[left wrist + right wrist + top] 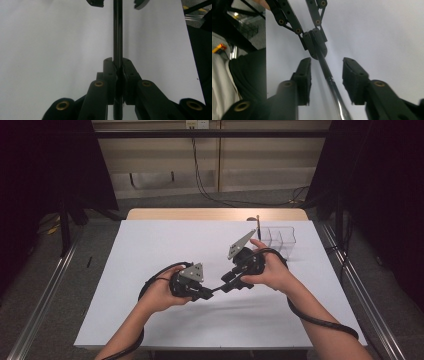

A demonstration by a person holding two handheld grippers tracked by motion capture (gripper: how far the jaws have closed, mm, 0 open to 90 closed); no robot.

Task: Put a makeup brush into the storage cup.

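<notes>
Over the middle of the white table (150,320), nearer the person's edge, the left tool (117,65) is clamped on a thin dark pen (117,30), its jaws pinched tight around the barrel. The pen reaches across toward the right tool (325,81), whose jaws stand apart on either side of the shaft without touching it. In the high view the left tool (202,292) and right tool (230,282) nearly meet, the pen bridging them just above the table.

This looks like a handover from one tool to the other. To do it well, I'd say the right tool should square up so both pads meet the barrel flat, a little clear of the left jaws so the two don't knock. It should close fully before the left lets go; the pen is slim and could roll or drop otherwise. A clear divided box (280,237) stands near the far right corner, with another pen (258,226) upright beside it, possibly where this pen goes.
</notes>
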